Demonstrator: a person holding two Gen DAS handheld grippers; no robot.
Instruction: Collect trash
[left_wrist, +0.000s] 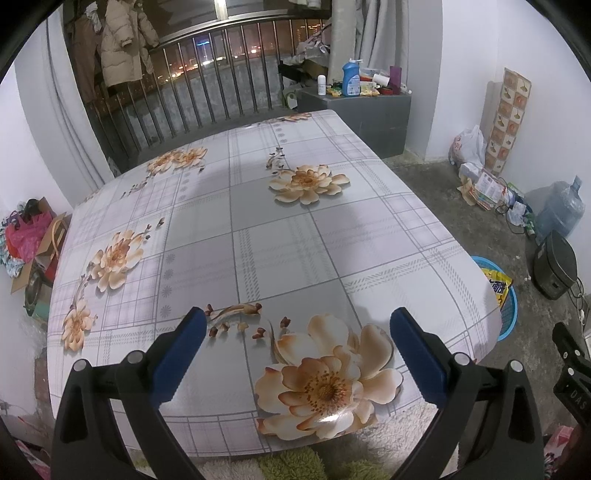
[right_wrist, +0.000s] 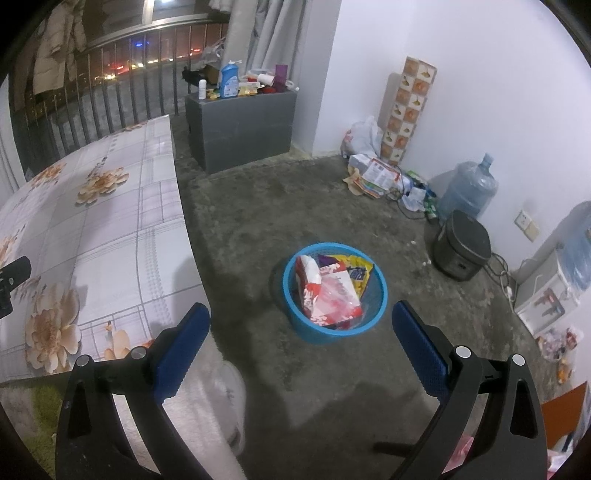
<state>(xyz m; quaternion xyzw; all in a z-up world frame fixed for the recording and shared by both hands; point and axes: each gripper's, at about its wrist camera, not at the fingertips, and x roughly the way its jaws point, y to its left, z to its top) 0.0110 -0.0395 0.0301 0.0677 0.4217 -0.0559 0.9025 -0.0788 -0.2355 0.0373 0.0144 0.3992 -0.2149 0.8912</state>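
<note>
left gripper (left_wrist: 297, 354) over the table's (left_wrist: 280, 236) near edge, jaws wide, empty. right gripper (right_wrist: 301, 343) above the blue basket (right_wrist: 380, 295) on the floor off the table's right edge, jaws apart, empty; wrappers (right_wrist: 328, 295) lie inside. collection looks done.

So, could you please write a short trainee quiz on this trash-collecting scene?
1. True or false: the left gripper is shut on a wrapper.
2. Where does the blue basket stand? A) on the table B) on the floor C) on the grey cabinet
3. Fill in: the red-and-white packet lies ____ the basket.

Key:
1. False; its jaws are open and empty above the table.
2. B; it stands on the floor, apart from the table.
3. In, beside a yellow packet. The right gripper is open too.
</note>
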